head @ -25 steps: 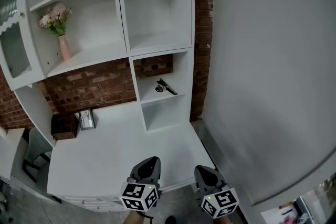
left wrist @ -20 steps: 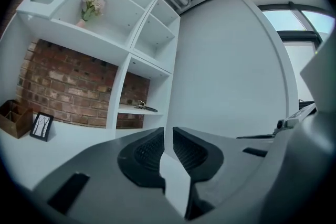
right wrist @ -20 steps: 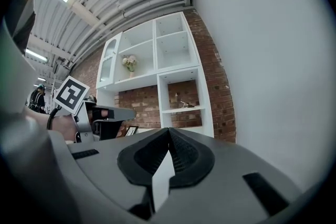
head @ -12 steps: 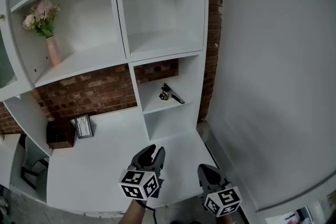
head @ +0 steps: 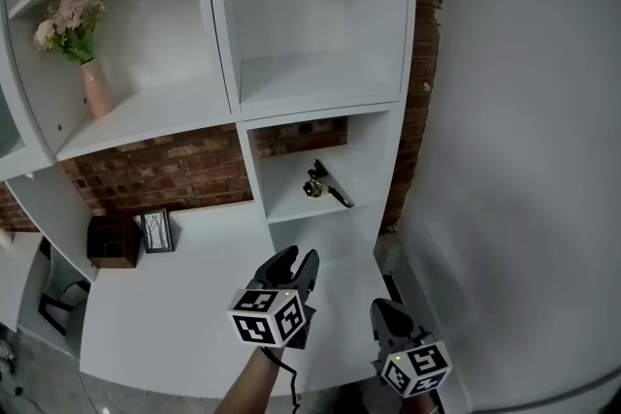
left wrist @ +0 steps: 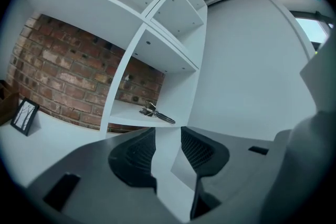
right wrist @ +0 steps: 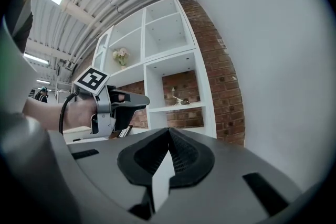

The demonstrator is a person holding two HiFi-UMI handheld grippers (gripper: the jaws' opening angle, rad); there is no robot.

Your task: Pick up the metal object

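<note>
Left gripper (head: 298, 259) opening wide, nothing between its jaws, right gripper (head: 386, 309) closed (empty), metal object (head: 325, 186) lying on the small shelf (head: 287, 200) ahead, long axis diagonal, dark handle pointing right, toward the person.

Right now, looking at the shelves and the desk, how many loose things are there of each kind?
Metal object: 1
Vase of flowers: 1
Picture frame: 1
Dark box: 1
Total: 4

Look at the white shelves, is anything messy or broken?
Nothing looks broken or spilled. The metal object lies slanted, alone on its small shelf, and the vase of flowers stands upright.
</note>
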